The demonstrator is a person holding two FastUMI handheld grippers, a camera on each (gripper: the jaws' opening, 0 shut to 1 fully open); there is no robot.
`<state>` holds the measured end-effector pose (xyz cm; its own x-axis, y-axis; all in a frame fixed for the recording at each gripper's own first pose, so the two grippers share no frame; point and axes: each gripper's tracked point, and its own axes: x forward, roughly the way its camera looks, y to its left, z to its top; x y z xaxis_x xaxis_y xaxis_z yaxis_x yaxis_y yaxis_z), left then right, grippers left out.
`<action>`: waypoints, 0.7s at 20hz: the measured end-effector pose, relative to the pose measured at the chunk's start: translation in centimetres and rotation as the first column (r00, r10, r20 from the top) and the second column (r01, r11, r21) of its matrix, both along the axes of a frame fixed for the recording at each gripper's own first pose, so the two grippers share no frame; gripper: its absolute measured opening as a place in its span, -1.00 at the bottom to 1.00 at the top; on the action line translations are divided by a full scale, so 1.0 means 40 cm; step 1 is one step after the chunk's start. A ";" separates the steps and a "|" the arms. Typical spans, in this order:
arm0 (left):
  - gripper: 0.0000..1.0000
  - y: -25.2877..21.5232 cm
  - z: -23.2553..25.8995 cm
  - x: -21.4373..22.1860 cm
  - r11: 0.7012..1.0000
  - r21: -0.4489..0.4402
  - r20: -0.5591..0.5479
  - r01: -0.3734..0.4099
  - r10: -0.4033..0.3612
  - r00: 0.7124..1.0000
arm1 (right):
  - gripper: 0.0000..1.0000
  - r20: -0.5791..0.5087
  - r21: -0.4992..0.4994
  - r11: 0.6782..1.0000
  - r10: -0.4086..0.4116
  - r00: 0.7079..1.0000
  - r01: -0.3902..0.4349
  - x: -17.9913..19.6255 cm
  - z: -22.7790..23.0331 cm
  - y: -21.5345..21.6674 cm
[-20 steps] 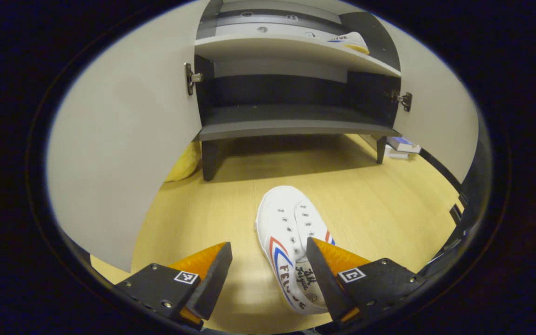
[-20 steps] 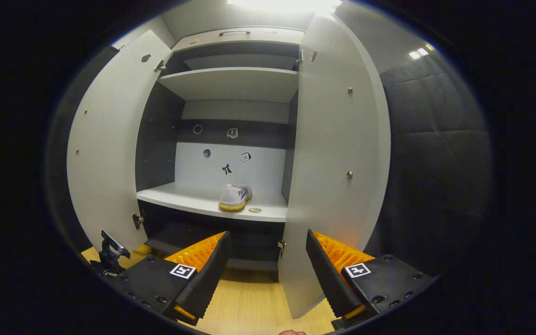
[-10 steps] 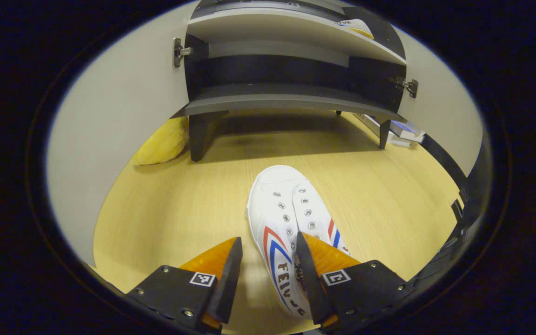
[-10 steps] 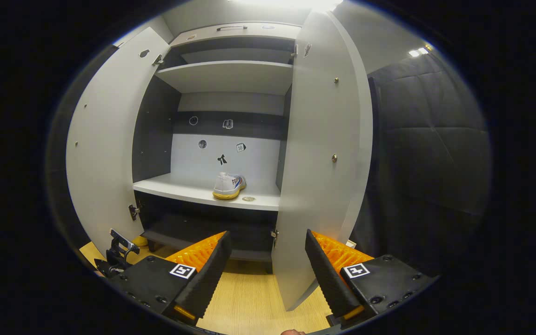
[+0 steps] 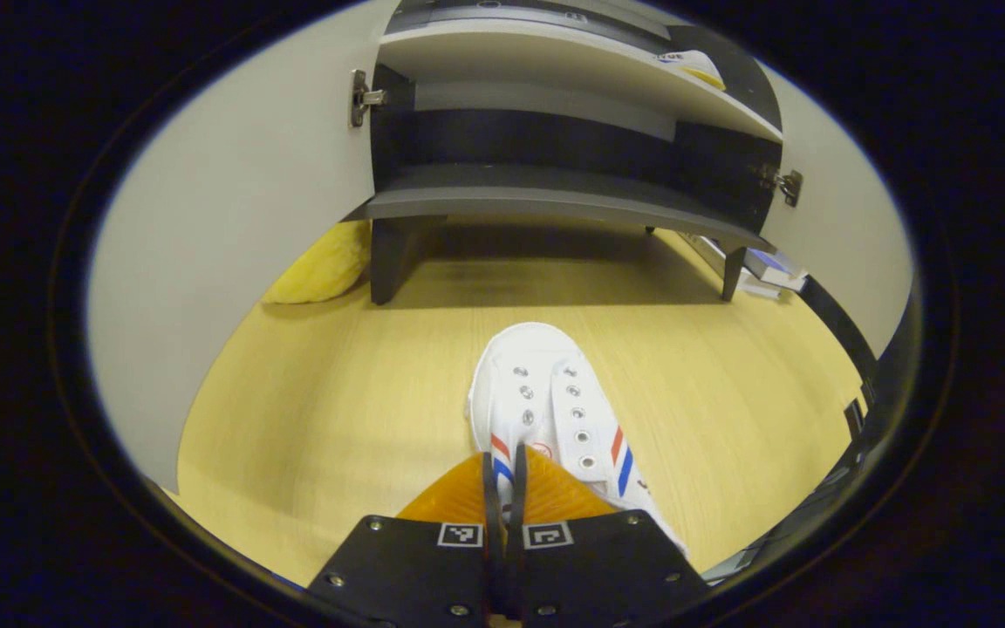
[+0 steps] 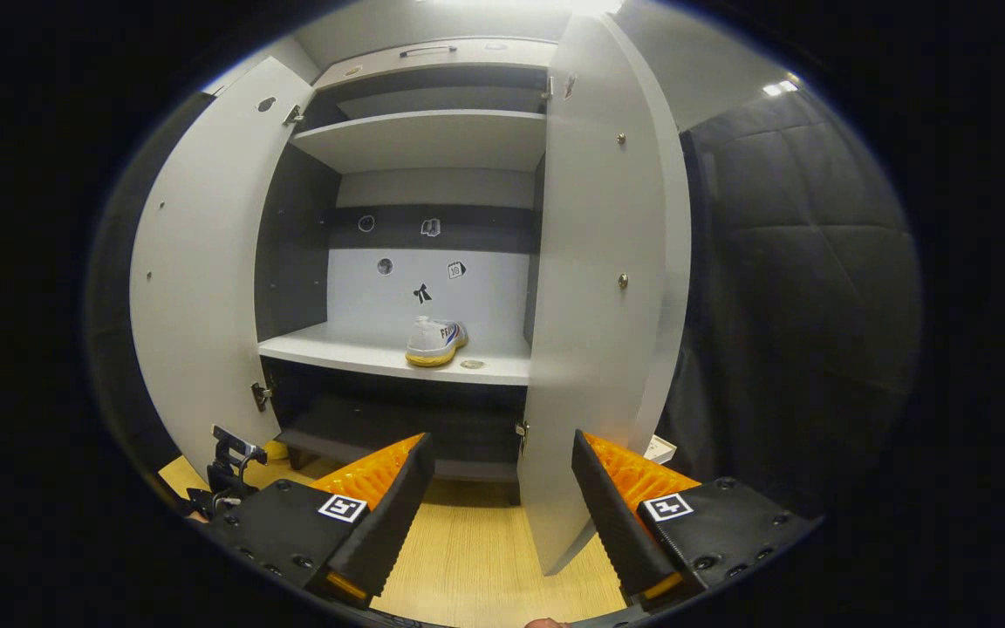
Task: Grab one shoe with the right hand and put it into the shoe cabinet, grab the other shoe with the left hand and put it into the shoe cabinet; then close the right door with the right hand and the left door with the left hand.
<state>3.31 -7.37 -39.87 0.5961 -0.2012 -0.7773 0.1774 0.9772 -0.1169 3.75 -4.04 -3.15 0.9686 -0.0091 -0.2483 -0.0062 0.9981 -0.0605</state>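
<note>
The left gripper [image 5: 502, 462] is pinching its jaws almost together on the near edge of the white shoe [image 5: 546, 410] lying on the wooden floor [image 5: 337, 392], both fingers pressing a thin fold of the shoe's side by the red and blue stripes. The shoe's toe is pointing away toward the shoe cabinet [image 5: 555, 131], which is standing on dark legs with its lowest dark shelf [image 5: 546, 201] just beyond. A yellow object [image 5: 319, 266] is lying on the floor beside the cabinet's left leg, and some flat boxes [image 5: 769, 266] are sitting by the right leg.

Over in the right gripper view, the right gripper [image 6: 498, 488] is hanging with its jaws wide apart and holding nothing, facing the open cabinet from well back. Between and beyond its fingers, the other shoe [image 6: 435, 342] is sitting on the light middle shelf [image 6: 363, 353], heel toward the camera, near the right side. The left door [image 6: 197, 279] is swung wide open, and the right door [image 6: 598, 288] is standing open too, its edge facing the gripper.
</note>
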 end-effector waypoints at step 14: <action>-0.97 -0.013 0.467 0.134 0.992 -0.115 0.289 0.046 -0.010 0.957 | 0.98 0.040 0.020 0.997 0.069 0.997 -0.070 -0.020 0.033 0.044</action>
